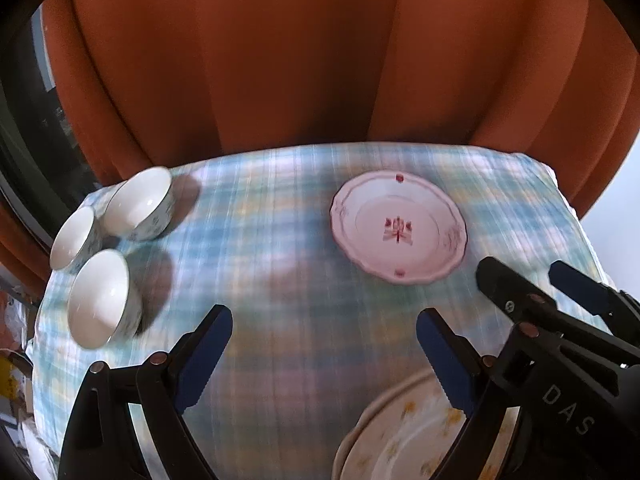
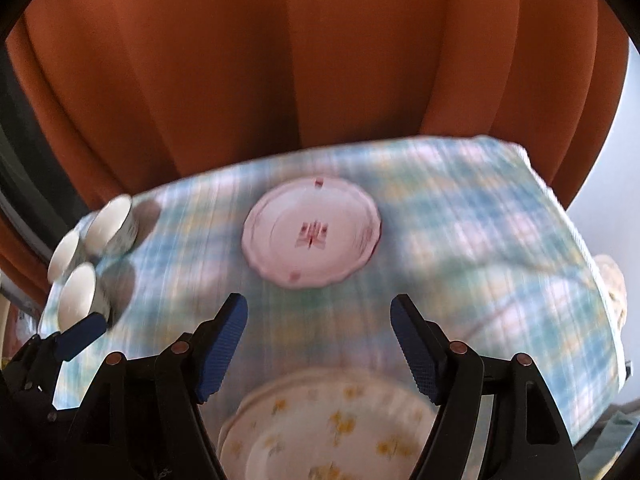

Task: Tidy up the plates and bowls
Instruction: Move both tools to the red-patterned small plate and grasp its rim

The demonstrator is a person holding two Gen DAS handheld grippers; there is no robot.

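Both grippers empty, left gripper and right gripper jaws apart; next take pink-flower plate mid-table by its rim, stack squarely on yellow-flower plates.

A soft woven cloth in pale blue, green and yellow plaid covers the tabletop, matt. At centre, a glossy white ceramic plate with red motifs. At left, three smooth, shiny white ceramic bowls. At the bottom, a glazed cream plate with yellow flowers. Matt orange fabric curtains hang in folds behind. Black plastic gripper arms carry ridged blue rubbery pads and coppery metal rivets.
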